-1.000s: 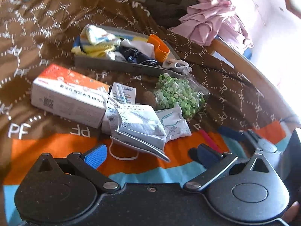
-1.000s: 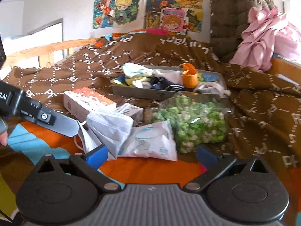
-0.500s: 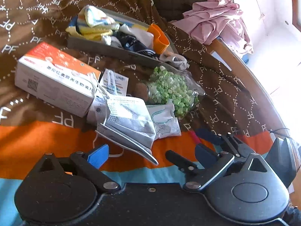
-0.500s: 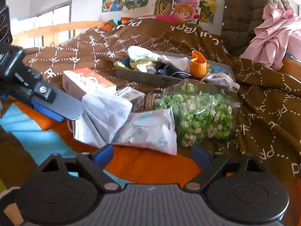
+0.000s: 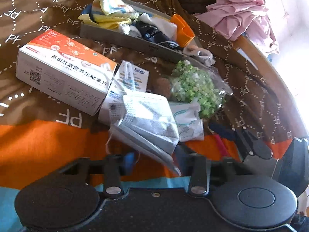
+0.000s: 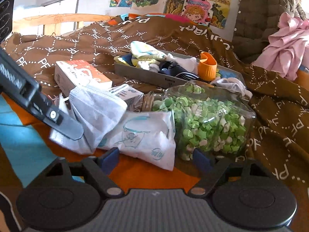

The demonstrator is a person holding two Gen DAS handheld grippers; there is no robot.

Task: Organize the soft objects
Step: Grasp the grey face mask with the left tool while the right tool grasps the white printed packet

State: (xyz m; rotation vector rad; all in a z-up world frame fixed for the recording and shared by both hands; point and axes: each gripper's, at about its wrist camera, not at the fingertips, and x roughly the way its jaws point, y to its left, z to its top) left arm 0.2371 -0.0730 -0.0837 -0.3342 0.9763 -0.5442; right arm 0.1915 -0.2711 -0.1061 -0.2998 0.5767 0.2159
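Bed: brown patterned quilt (image 6: 270, 104), grey tray (image 6: 146, 76) behind.
Left tool (image 5: 154, 159): narrowed since earlier, now pinching white pleated face mask (image 5: 148, 121).
Right tool (image 6: 154, 157): spread, empty.
Meaning: mask probably ready for lifting.

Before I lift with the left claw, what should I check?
1. Left claw around the face mask: ok, the mask's lower edge lies between its fingers.
2. Firm grip on the mask: cannot tell, the picture is blurred there.
3. Right claw open and holding nothing: ok.
4. Mask free of the white pouch: not ok, the mask overlaps the pouch.
5. Pouch clear of the glass jar: not ok, the jar lies on its side against it.
6. Room in the grey tray: cannot tell, its visible part is heaped with cloths.
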